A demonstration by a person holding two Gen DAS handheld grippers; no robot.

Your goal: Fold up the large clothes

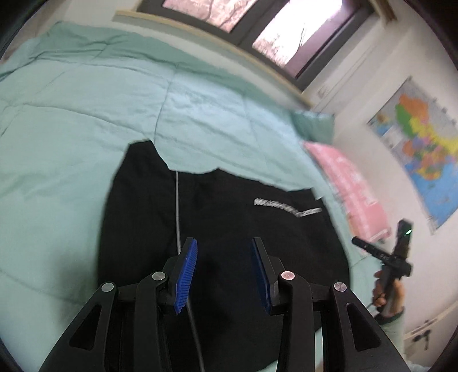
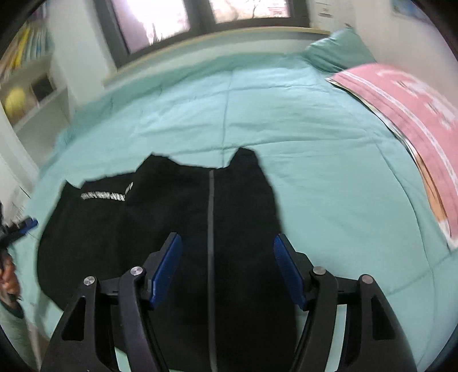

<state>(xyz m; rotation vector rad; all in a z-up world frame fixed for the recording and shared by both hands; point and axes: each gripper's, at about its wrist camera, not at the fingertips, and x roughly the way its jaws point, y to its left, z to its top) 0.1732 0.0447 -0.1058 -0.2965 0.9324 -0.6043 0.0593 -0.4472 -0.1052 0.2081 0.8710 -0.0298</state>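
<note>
The left gripper (image 1: 224, 274) has its blue-padded jaws spread with nothing between them, hovering over the near part of a black garment (image 1: 223, 229) and pointing toward the far side of the bed. The right gripper (image 2: 227, 270) is likewise spread wide and empty, poised above the same black garment (image 2: 171, 229), its jaws straddling a grey stripe (image 2: 211, 229) that runs from near to far down the cloth. In the left wrist view the right gripper shows at the right edge, held in a hand (image 1: 386, 292), well apart from the left one. The garment lies spread fairly flat on a teal quilt (image 2: 286, 114), its far edge uneven with two raised corners, and white lettering (image 1: 286, 207) sits near that edge. Both views are motion-blurred. Farther right on the bed lie a pink folded cloth (image 2: 415, 120) and a teal pillow (image 2: 337, 51); a window (image 2: 200, 14) is beyond the bed, and a map (image 1: 420, 143) hangs on the right wall.
</note>
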